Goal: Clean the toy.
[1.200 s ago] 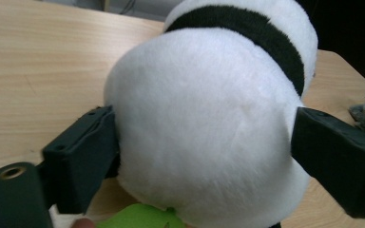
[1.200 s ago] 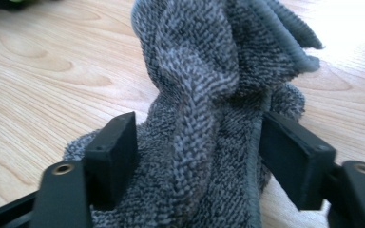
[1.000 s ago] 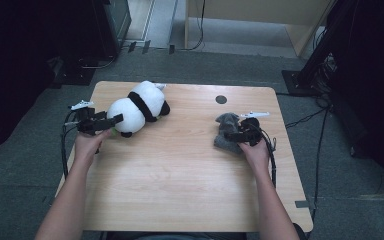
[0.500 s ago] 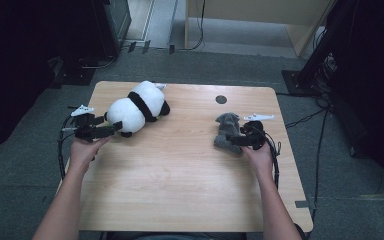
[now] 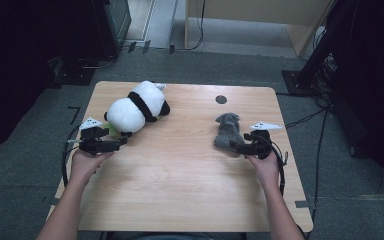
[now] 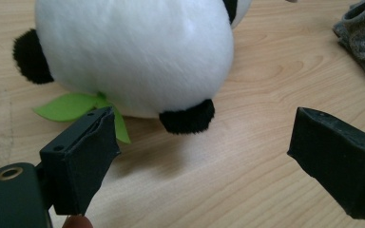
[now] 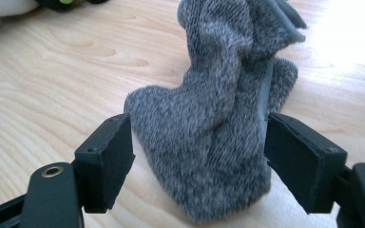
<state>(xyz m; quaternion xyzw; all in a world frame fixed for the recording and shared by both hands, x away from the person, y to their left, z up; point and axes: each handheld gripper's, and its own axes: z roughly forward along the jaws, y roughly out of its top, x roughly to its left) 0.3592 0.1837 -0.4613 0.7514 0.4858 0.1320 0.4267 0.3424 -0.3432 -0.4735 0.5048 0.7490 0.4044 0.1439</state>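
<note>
The left gripper (image 5: 122,142) stands wide open and empty, with the plush panda (image 5: 136,106) just ahead of its tips; ease forward so both jaws straddle the white body before closing. The right gripper (image 5: 236,146) is spread about the grey sock (image 7: 218,137), which sits between its jaws; whether the pads truly press it is hard to tell, so close gently. One panda, one sock, one wooden table (image 5: 180,190).

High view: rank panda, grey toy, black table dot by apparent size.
1. panda, clearly largest.
2. grey toy, roughly half the panda's spread; the right gripper covers its near end.
3. black dot, smallest.
</note>
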